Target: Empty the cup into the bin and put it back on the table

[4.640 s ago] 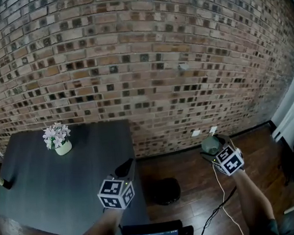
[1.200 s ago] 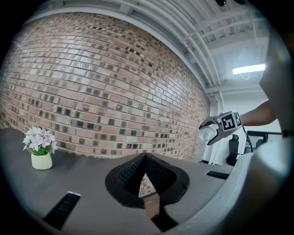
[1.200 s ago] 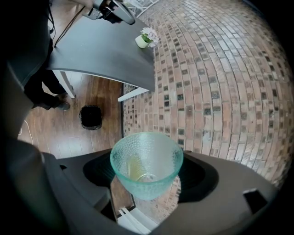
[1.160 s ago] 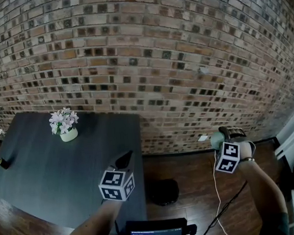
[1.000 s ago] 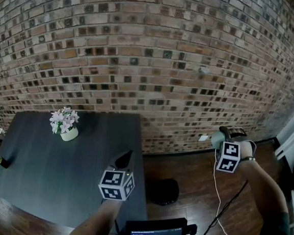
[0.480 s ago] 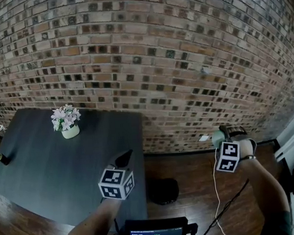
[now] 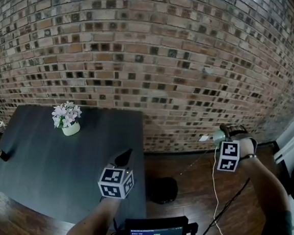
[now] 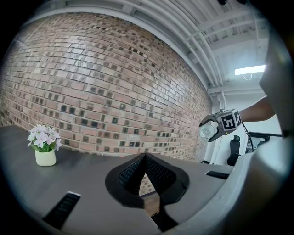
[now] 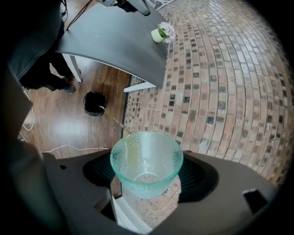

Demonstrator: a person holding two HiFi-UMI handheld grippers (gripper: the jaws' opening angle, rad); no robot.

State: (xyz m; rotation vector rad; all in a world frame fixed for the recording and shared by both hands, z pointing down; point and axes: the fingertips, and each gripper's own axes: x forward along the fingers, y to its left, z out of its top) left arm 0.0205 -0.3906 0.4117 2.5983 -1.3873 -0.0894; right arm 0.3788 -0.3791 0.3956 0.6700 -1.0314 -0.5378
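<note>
A brick wall (image 7: 157,62) was seen at the back, with the dark desk (image 7: 49,169) set against it. The black bin (image 7: 162,190) was parked on the floor (image 7: 200,202) just beside the desk. The left claw (image 8: 145,158) was shut, nothing in it. The glassy green cup (image 9: 146,156) was gripped by the right claw (image 9: 146,175), up in the air right of the bin.

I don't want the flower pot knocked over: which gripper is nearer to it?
Left. The left gripper, shut, hovers over the table's right side, right of the flower pot. The right gripper holds the cup over the floor, beyond the table.
</note>
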